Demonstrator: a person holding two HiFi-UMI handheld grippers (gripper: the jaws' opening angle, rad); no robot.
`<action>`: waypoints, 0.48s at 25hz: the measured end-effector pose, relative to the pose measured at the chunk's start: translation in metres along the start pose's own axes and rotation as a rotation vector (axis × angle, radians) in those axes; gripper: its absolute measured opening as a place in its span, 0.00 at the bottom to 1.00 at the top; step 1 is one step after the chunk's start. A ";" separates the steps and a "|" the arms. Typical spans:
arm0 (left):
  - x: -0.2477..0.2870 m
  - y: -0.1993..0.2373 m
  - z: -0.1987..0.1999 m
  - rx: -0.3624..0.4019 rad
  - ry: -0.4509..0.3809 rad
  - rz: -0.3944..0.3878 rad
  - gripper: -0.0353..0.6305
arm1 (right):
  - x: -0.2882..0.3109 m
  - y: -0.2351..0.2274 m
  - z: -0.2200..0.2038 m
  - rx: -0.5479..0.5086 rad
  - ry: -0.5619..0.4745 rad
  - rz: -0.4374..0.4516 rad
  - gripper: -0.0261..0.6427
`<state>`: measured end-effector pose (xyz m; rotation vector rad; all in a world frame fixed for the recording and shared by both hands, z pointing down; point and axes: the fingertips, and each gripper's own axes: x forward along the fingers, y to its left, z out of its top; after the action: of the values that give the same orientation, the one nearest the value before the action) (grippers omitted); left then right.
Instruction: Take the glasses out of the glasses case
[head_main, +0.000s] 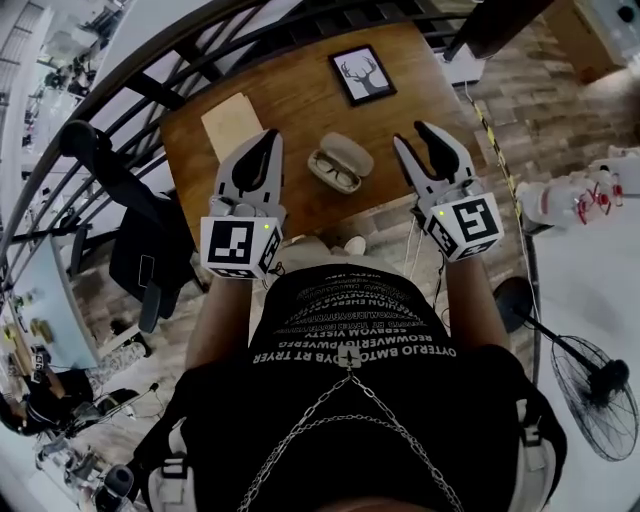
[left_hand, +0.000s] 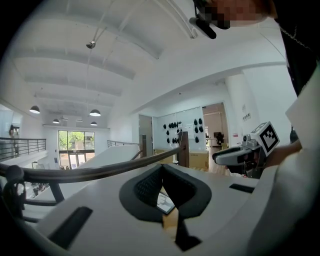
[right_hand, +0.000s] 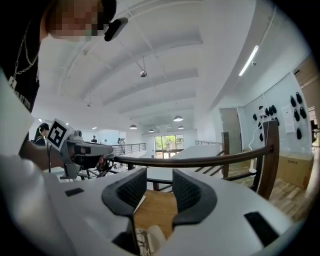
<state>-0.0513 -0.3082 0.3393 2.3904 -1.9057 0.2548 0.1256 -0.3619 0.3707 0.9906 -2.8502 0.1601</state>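
Note:
In the head view an open pale glasses case (head_main: 352, 153) lies on the wooden table (head_main: 300, 100), with dark-rimmed glasses (head_main: 335, 172) resting in its lower half. My left gripper (head_main: 268, 138) hovers to the case's left with its jaws together and nothing between them. Right of the case, my right gripper (head_main: 410, 134) is held open and empty. Both are raised above the table and apart from the case. The right gripper view shows the case (right_hand: 156, 234) and glasses (right_hand: 142, 244) low between its jaws (right_hand: 159, 176). The left gripper (left_hand: 161, 169) looks over the railing.
A framed deer picture (head_main: 363, 74) stands at the table's far side and a beige pad (head_main: 232, 124) at its left. A dark railing (head_main: 150, 90) runs behind the table. A black chair (head_main: 150, 250) is at left, a floor fan (head_main: 595, 400) at right.

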 end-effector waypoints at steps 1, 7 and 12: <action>0.000 0.001 -0.001 0.001 0.005 0.003 0.09 | 0.003 0.000 -0.005 0.007 0.007 0.004 0.27; 0.002 0.009 -0.013 -0.007 0.031 0.009 0.09 | 0.022 0.013 -0.043 0.081 0.069 0.043 0.27; 0.011 0.011 -0.027 -0.018 0.058 -0.027 0.09 | 0.039 0.025 -0.078 0.085 0.162 0.061 0.27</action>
<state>-0.0618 -0.3174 0.3669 2.3682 -1.8425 0.3004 0.0858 -0.3550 0.4524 0.8627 -2.7465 0.3527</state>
